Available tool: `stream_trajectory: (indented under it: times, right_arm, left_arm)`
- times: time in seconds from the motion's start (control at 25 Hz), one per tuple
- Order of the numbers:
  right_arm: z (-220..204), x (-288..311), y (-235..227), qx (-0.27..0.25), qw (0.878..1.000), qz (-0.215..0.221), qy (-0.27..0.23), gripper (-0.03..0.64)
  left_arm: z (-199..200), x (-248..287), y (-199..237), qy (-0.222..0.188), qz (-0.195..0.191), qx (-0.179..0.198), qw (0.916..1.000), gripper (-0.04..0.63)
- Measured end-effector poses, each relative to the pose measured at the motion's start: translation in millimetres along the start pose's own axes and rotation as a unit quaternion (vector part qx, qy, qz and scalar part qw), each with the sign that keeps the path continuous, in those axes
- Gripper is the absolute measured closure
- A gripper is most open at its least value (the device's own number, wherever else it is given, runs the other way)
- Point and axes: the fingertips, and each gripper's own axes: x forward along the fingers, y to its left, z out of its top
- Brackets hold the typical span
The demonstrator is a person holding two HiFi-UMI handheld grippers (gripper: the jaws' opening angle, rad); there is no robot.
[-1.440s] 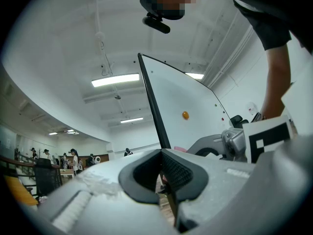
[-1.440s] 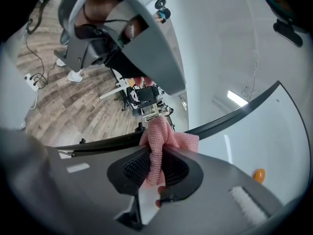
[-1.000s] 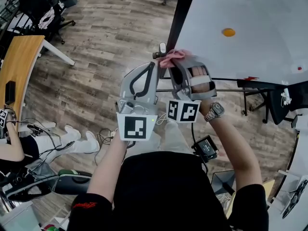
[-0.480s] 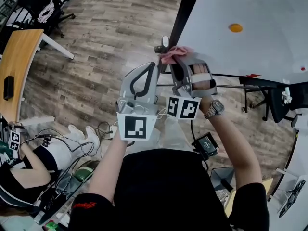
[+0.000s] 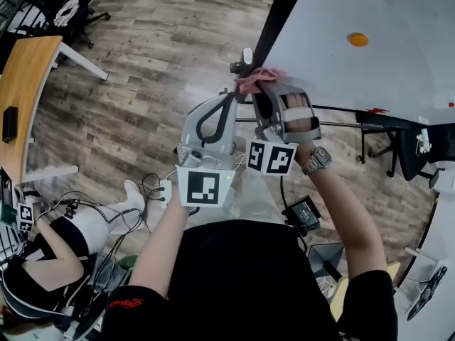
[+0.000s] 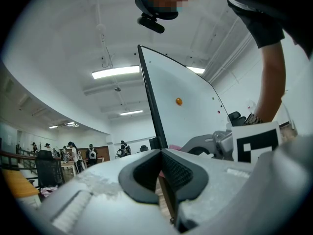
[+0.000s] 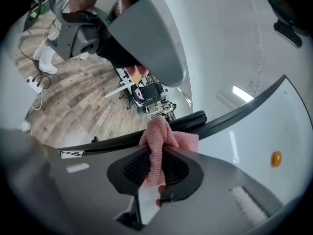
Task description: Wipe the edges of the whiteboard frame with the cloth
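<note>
The cloth is pink with a fine knitted weave, beside the black whiteboard frame and the white whiteboard with its one orange dot. The left gripper and right gripper are pale grey, with black ribbed pads and black-and-white square markers. The floor is grey-brown wood plank, the desk warm light wood.

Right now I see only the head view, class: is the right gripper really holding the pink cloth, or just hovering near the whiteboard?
Observer: The right gripper view shows the right gripper with its jaws shut on the pink cloth.
Operator: Is the cloth at the frame?
Observer: Its bunched end lies against the black whiteboard frame, apparently touching.
Operator: And the left gripper?
Observer: In the left gripper view, the left gripper has its jaws together with nothing between them.
</note>
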Motion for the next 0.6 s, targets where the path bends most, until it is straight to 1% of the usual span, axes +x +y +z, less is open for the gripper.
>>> stream_trajectory:
  times: [0.24,0.6]
  right_arm:
    - [-4,4,9,0.0,1.0,0.008,0.003,0.566]
    - [-9,7,23,0.003,1.0,0.019,0.006,0.566]
  left_arm:
    - [-15,-4,-2,0.014,0.0,-0.005,0.9999,0.595]
    - [-28,-5,-5,0.024,0.002,-0.016,0.9996,0.595]
